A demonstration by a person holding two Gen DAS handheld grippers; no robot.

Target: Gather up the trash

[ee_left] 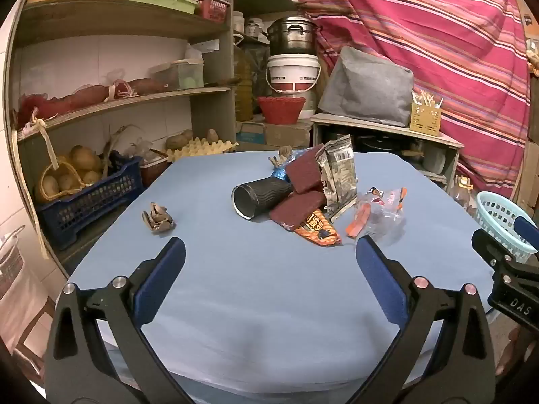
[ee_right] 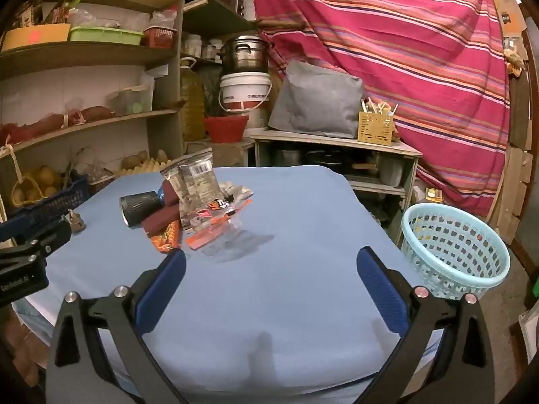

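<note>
A heap of trash lies mid-table on the blue cloth (ee_left: 256, 286): a black paper cup (ee_left: 259, 197) on its side, maroon wrappers (ee_left: 298, 203), a silver packet (ee_left: 340, 176), an orange wrapper (ee_left: 318, 230) and clear plastic with orange print (ee_left: 379, 212). A crumpled brown scrap (ee_left: 158, 219) sits apart to the left. My left gripper (ee_left: 269, 252) is open, hanging short of the heap with nothing between its fingers. My right gripper (ee_right: 269, 262) is open too, over bare cloth right of the heap (ee_right: 198, 208). A light blue basket (ee_right: 454, 249) stands off the table's right edge.
Shelves with potatoes, a dark blue crate (ee_left: 91, 198) and egg trays (ee_left: 202, 146) line the left. A white bucket (ee_left: 293, 74), a red bowl and a low wooden stand (ee_left: 387, 134) are behind the table. A striped cloth hangs at the right.
</note>
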